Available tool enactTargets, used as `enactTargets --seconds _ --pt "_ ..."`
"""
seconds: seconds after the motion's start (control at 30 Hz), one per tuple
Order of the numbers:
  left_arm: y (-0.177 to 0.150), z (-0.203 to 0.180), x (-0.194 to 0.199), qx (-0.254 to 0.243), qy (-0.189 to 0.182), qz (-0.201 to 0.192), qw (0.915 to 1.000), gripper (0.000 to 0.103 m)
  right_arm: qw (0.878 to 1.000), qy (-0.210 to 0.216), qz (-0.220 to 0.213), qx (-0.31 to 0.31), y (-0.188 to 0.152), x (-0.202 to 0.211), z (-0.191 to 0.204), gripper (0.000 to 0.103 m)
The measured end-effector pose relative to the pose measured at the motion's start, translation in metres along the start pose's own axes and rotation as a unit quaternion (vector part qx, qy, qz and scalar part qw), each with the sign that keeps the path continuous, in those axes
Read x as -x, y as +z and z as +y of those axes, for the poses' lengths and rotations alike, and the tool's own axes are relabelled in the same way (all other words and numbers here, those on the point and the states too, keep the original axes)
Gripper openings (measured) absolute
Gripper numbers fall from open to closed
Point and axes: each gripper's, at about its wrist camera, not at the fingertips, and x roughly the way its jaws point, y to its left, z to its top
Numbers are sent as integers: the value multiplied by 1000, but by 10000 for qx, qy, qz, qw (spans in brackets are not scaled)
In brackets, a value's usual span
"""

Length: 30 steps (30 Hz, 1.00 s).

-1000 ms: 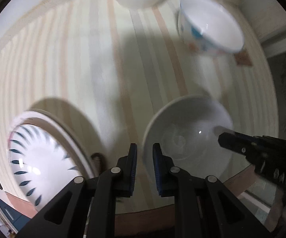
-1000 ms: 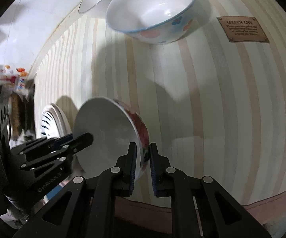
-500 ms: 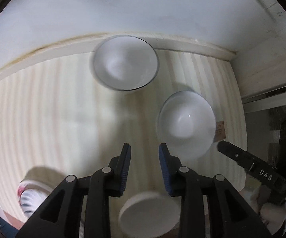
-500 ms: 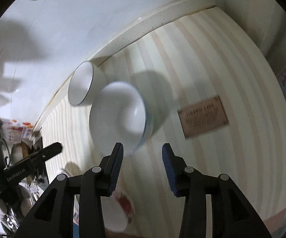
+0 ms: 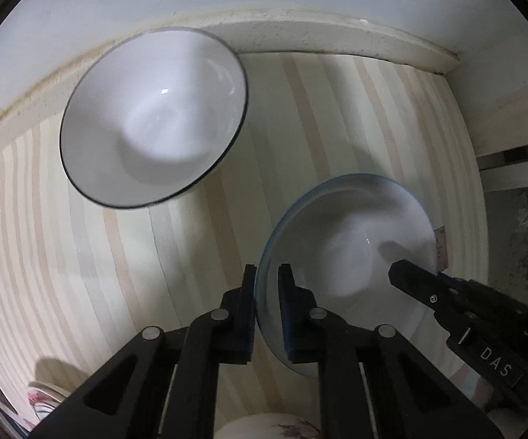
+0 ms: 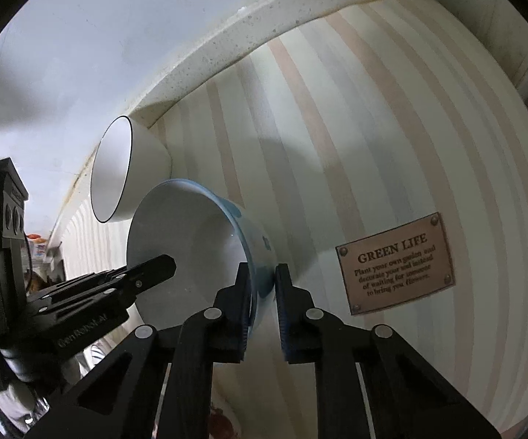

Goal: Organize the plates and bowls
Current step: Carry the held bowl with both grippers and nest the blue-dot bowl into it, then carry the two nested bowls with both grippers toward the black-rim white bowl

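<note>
striped cloth (image 5: pixel 63 274): lying under both bowls; its "GREEN LIFE" patch (image 6: pixel 395 267) is reading clearly only in the right wrist view
black-rimmed bowl (image 5: pixel 154 117): sitting far left by the wall
blue-rimmed bowl (image 5: pixel 348 256): sitting near right
left gripper (image 5: pixel 267 285): clamping its left rim
right gripper (image 6: pixel 262 281): clamping its right rim

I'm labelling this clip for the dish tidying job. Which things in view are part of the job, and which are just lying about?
Job: blue-rimmed bowl, clamped at its rim by left gripper and right gripper; black-rimmed bowl; floral dish at the bottom edge.
Lying about: Green Life label; striped cloth.
</note>
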Motion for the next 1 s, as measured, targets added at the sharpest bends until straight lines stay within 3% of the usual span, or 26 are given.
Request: enactTargets --seconds 0.2,0.47,0.77,1.0 --pt "-7 -1 13 -29 15 -120 9999 9 9998 -150 -46 102 -2 1 8 11" --pt "-37 8 69 -42 -159 -436 9989 10 9991 -88 -221 360 -20 41 32 12" --pt "-97 24 120 -171 -227 -603 9978 10 9966 89 -282 771 -77 92 69 12" --pt "-133 32 110 -92 -207 -406 9989 10 9966 167 -48 808 -124 87 82 13"
